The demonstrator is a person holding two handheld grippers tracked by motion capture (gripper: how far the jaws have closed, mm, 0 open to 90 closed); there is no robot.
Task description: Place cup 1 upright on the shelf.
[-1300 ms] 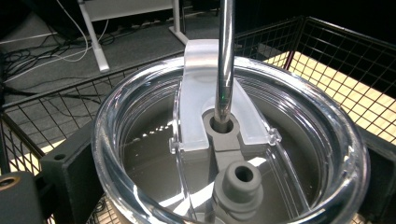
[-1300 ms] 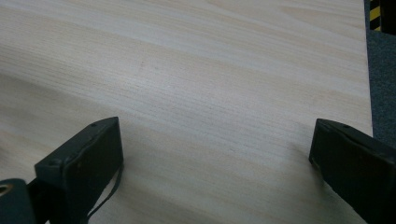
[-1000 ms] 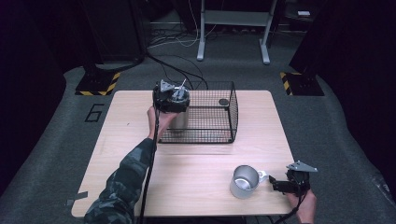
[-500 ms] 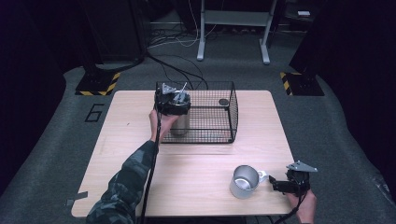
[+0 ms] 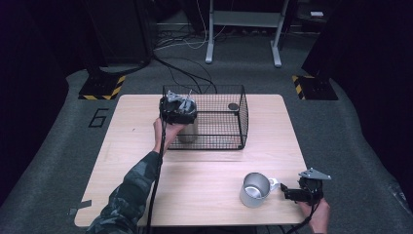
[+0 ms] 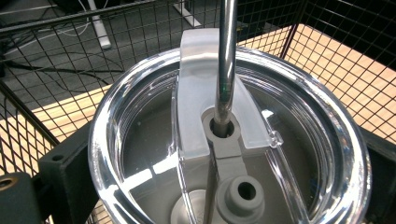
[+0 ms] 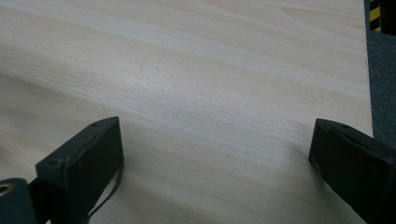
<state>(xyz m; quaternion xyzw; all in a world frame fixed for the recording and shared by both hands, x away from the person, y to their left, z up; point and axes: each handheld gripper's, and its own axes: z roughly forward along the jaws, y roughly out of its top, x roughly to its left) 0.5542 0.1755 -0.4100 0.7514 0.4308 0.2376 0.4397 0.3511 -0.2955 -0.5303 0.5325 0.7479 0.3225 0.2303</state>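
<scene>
A steel tumbler (image 5: 187, 132) stands upright in the left end of a black wire basket (image 5: 241, 122), and my left gripper (image 5: 178, 109) is shut on its top from above. The left gripper view looks straight down on the tumbler's clear lid (image 6: 140, 154) held between my left gripper's (image 6: 219, 182) jaws, with a metal straw (image 6: 226, 56) rising through the lid's hole. A steel mug (image 5: 254, 190) with a handle sits near the table's front right. Just right of that handle, my right gripper (image 5: 286, 191) is open, and in its own view the right gripper (image 7: 215, 163) has bare wood between its jaws.
The wooden table (image 5: 204, 165) carries the basket at its far middle. A small dark round object (image 5: 233, 106) lies in the basket's far right corner. Basket wires (image 6: 46, 84) surround the tumbler closely. Cables and stand legs lie on the floor beyond the table.
My left gripper has come down with the tumbler, sinking it deeper into the basket. The right gripper and the mug have stayed put.
</scene>
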